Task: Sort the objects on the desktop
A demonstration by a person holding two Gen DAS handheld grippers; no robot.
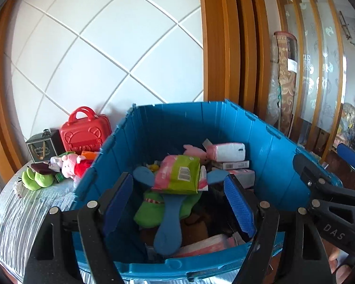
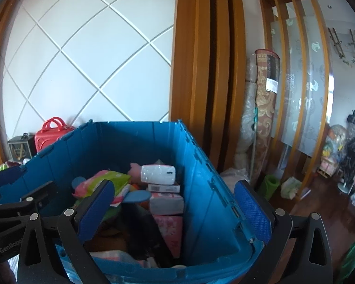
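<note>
So both tongs are hanging over the big blue crate (image 1: 260,142), and neither has anything in it. The left tongs (image 1: 179,203) are spread fairly wide above the pile, pads clear of everything. The right tongs (image 2: 175,210) are gaping about as wide as they go, one pad over the inside of the crate and the other out past its right wall. Inside the crate it's a jumble: a green and pink wipes pack (image 1: 179,175) on top, a blue paddle brush (image 1: 168,232) under it, a white pack (image 1: 227,151) and some boxes at the back. Left of the crate on the bench (image 1: 30,210) sit a red toy case (image 1: 85,132), a pink pig plush (image 1: 71,163) and a green plush (image 1: 37,179).
</note>
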